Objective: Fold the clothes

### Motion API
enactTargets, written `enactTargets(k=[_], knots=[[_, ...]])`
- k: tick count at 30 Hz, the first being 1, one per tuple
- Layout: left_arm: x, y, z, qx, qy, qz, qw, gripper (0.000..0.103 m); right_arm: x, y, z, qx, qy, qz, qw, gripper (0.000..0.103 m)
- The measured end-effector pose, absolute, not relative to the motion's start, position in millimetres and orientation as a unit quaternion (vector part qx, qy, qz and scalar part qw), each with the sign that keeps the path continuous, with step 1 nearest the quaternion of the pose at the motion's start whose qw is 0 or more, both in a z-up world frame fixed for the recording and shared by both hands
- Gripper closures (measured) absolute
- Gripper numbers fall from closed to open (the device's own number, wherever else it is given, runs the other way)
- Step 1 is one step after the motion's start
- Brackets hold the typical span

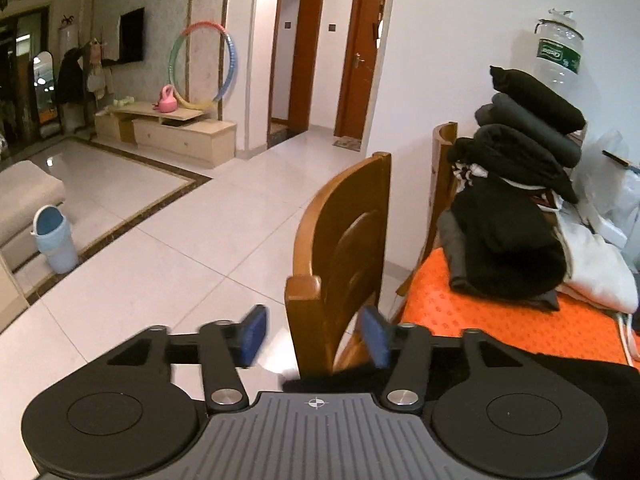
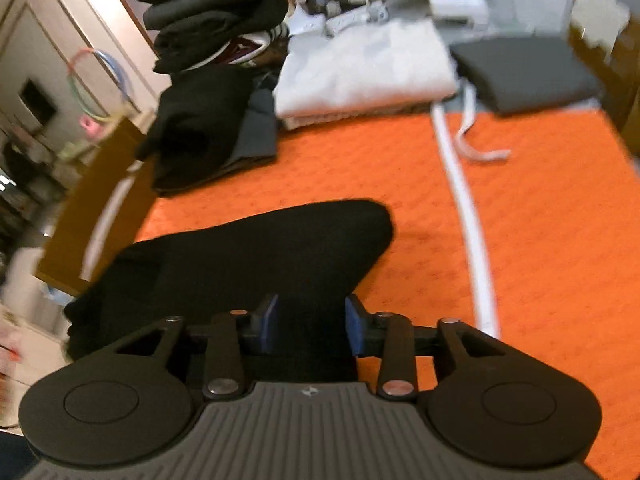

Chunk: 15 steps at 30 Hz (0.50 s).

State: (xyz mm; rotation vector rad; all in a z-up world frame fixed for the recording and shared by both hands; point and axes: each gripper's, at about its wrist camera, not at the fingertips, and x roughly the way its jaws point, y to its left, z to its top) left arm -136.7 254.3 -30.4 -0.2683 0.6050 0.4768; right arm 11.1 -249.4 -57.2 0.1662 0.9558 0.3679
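A tabletop [image 2: 520, 208] under a quilted orange cover carries the clothes. Toward its near left corner lies a black garment [image 2: 248, 256], soft and matte, bunched into a rounded lobe that spills off the near edge. The right tool [image 2: 312, 322] hangs just over it with its blue-padded jaws parted about halfway; black cloth shows in the gap, but the pads do not seem to press on it. The left tool [image 1: 314, 336] sits out past the left edge with its jaws further apart and nothing between them; behind the gap stands the curved back of a wooden chair [image 1: 344, 248].

At the far left corner a tall pile of folded dark clothes [image 2: 208, 28] leans, black and charcoal rolls on top and flatter black pieces beneath. Just beside it along the far edge lies a folded white garment [image 2: 360, 68], thick and soft, and next to that a flat dark grey folded piece [image 2: 528, 72]. A white cord [image 2: 464, 200] runs across the cover from far to near edge.

Behind the pile, a clear plastic water bottle [image 1: 558, 52] with a green label stands; its contents I cannot tell. On the tiled floor [image 1: 180, 248] sits a pale blue bin [image 1: 54, 240].
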Motion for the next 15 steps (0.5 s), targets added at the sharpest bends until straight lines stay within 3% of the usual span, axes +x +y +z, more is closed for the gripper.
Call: enactTargets(k=[4,7,15], knots=[[-150.5,244.1,-38.4,-0.132,0.3,0.211,0.921,0.026,1.9,-230.5,-39.6,0.026,0.424,0.182,0.887,0.038],[-159.1,235.5,-42.5,-0.132,0.299,0.198,0.924,0.018,2.3,-205.3,-35.5,0.003,0.423,0.219,0.879,0.032],[-181.7,210.4,-52.0,-0.128,0.286,0.177,0.933,0.002,-2.0,-114.9,-46.0,-0.034,0.432,0.363,0.825,0.028]])
